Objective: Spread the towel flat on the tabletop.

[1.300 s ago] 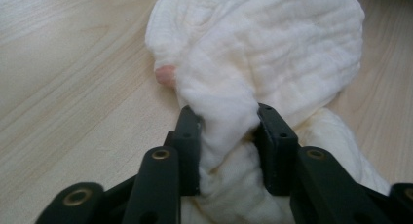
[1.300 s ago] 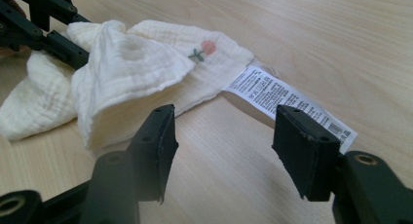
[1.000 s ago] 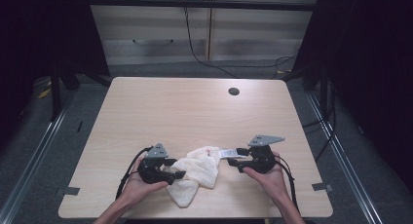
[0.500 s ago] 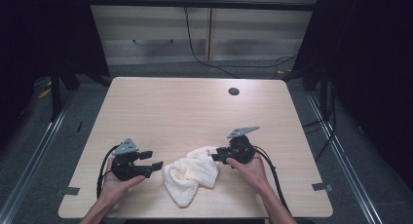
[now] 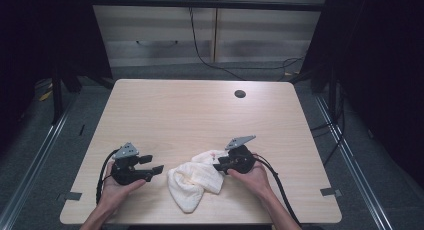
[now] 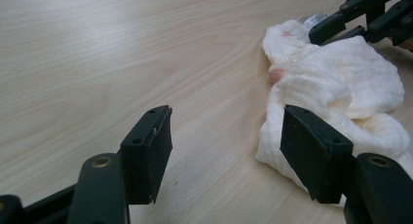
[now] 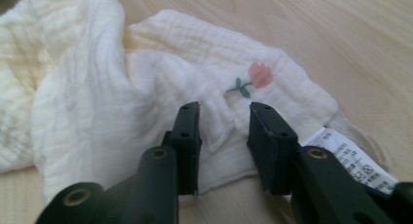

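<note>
Cloth (image 5: 196,179) lies crumpled at the worktop (image 5: 200,115) near edge. Right claw (image 7: 224,118), jaws just closing, is set astride the cloth's tulip corner, not yet clenched. Left claw (image 6: 226,148) is held released beside the cloth, probably for the next pinch.

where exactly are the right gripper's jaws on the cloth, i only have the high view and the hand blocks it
Observer: The right gripper has its jaws over a fold of the white cloth near one edge; they have just been closing, with cloth between them, but the pads do not look clamped yet.
Operator: any marking near there
Observer: Yes, a small pink tulip print sits just beyond the jaw tips.
Operator: is there a tag
Observer: A white care label pokes out from the cloth's edge beside one jaw.
Operator: and the left one
Observer: The left gripper is open over bare table, with the cloth's edge just behind one jaw and nothing between the pads.
</note>
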Tool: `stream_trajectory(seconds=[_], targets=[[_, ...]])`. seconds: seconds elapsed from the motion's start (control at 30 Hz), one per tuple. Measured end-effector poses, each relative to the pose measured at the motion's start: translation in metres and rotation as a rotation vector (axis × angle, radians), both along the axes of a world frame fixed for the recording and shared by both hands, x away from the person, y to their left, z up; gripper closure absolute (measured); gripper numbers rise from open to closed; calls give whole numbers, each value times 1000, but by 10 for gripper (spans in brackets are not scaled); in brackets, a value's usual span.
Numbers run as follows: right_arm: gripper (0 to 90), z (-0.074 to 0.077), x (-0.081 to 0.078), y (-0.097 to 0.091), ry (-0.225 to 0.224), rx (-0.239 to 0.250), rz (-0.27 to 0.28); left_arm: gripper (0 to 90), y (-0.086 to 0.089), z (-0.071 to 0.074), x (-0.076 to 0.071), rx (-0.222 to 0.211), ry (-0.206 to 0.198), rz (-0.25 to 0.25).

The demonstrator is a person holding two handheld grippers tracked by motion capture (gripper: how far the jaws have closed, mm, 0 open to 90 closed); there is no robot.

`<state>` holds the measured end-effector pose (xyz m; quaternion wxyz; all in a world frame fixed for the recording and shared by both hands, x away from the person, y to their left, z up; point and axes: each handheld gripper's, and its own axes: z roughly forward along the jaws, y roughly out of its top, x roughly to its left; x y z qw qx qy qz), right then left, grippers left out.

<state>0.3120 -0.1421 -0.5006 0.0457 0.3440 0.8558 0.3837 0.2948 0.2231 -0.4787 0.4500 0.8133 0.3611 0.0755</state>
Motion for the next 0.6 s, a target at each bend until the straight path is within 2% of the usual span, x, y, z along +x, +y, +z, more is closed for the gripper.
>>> stream_trajectory(seconds=[0.1, 0.2, 0.27, 0.37, 0.6], targets=[[721, 0, -3, 2, -45, -39, 2, 358, 1, -1, 1, -1, 3, 1], [800, 0, -3, 3, -54, -36, 12, 358, 1, -1, 1, 1, 3, 2], [868, -1, -2, 3, -39, -8, 19, 358, 2, -1, 1, -1, 2, 3], [875, 0, 0, 0, -22, 26, 2, 358, 3, -1, 1, -1, 3, 5], [876, 10, 1, -10, -28, 99, -17, 358, 3, -1, 2, -6, 6, 4]])
